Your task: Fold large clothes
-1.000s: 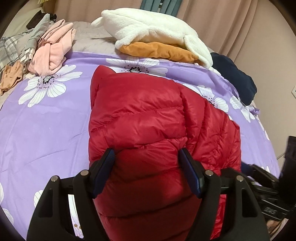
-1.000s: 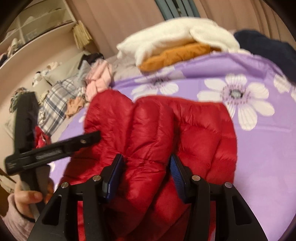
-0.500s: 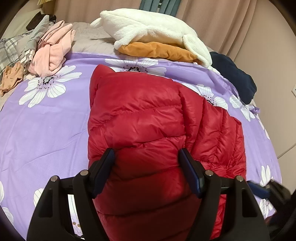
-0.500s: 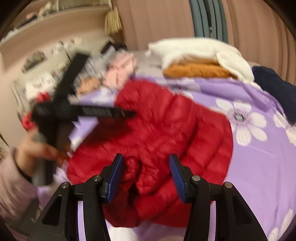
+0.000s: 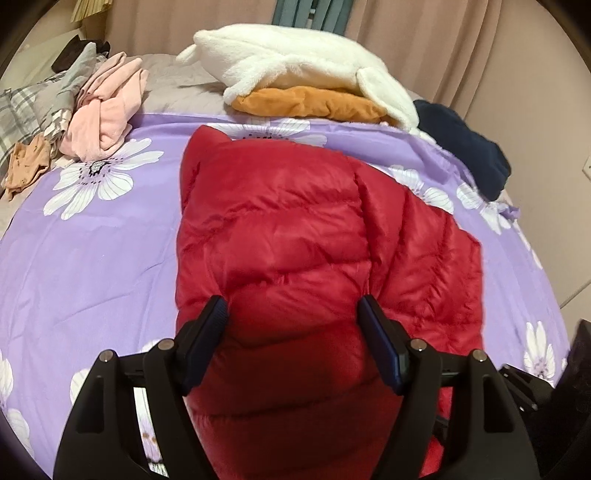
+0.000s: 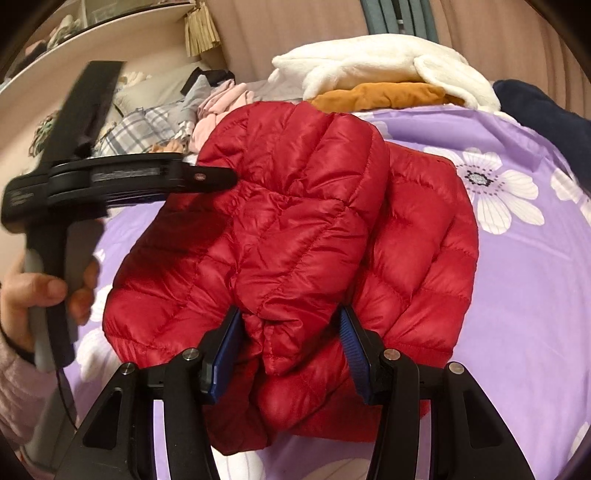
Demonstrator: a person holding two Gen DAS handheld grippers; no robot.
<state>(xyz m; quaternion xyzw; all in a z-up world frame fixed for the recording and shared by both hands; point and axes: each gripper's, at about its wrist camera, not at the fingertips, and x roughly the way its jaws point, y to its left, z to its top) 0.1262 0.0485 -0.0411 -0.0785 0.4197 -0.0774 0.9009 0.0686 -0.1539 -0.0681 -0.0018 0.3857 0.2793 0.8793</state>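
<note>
A red puffer jacket (image 5: 295, 236) lies folded into a long bundle on a purple flowered bedspread (image 5: 85, 266). My left gripper (image 5: 293, 314) is open, its fingers wide apart over the jacket's near end. In the right wrist view the jacket (image 6: 295, 221) shows as a doubled-over mound. My right gripper (image 6: 290, 332) is open, with a puffy fold of the jacket between its fingers, not clamped. The left gripper (image 6: 207, 177), held in a hand, hovers at the jacket's left edge there.
A white fleece (image 5: 295, 62) on an orange garment (image 5: 310, 105) lies at the bed's far side. Pink clothes (image 5: 107, 107) and plaid fabric (image 5: 14, 114) sit far left. A navy garment (image 5: 465, 147) lies far right. Shelves (image 6: 92, 22) stand at the left.
The right gripper's view swung and steadied lower, over the jacket's near fold. The left gripper stayed over the jacket's near end. Both stayed open.
</note>
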